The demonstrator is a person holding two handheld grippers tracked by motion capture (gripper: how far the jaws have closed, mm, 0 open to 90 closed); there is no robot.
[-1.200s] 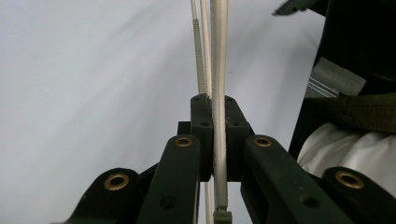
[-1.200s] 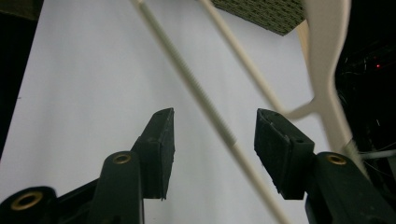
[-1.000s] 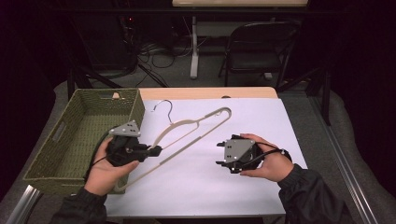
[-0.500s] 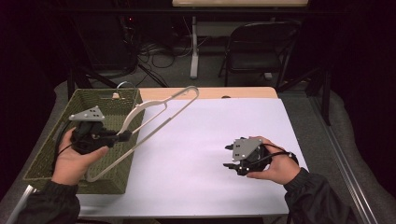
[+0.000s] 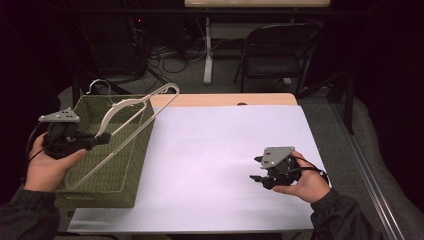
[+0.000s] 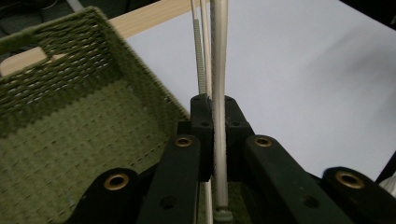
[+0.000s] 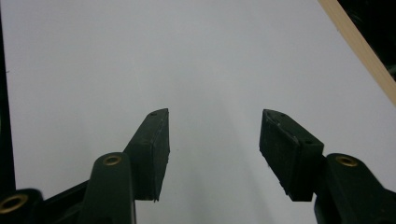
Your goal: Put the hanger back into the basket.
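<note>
A cream clothes hanger with a wire hook hangs tilted over the green woven basket at the table's left. My left gripper is shut on one of its thin bars above the basket. In the left gripper view, both jaws of the left gripper press on the hanger bar, with the basket floor below. My right gripper rests open low over the white sheet at the right. Nothing lies between the jaws of the right gripper.
The white sheet covers most of the table, and a wooden strip shows along the far edge. A folding chair and cables stand on the floor beyond the table.
My left gripper has carried the hanger off the white sheet, leftward and up, to above the basket. My right gripper has drifted slightly right and toward the person, still open.
</note>
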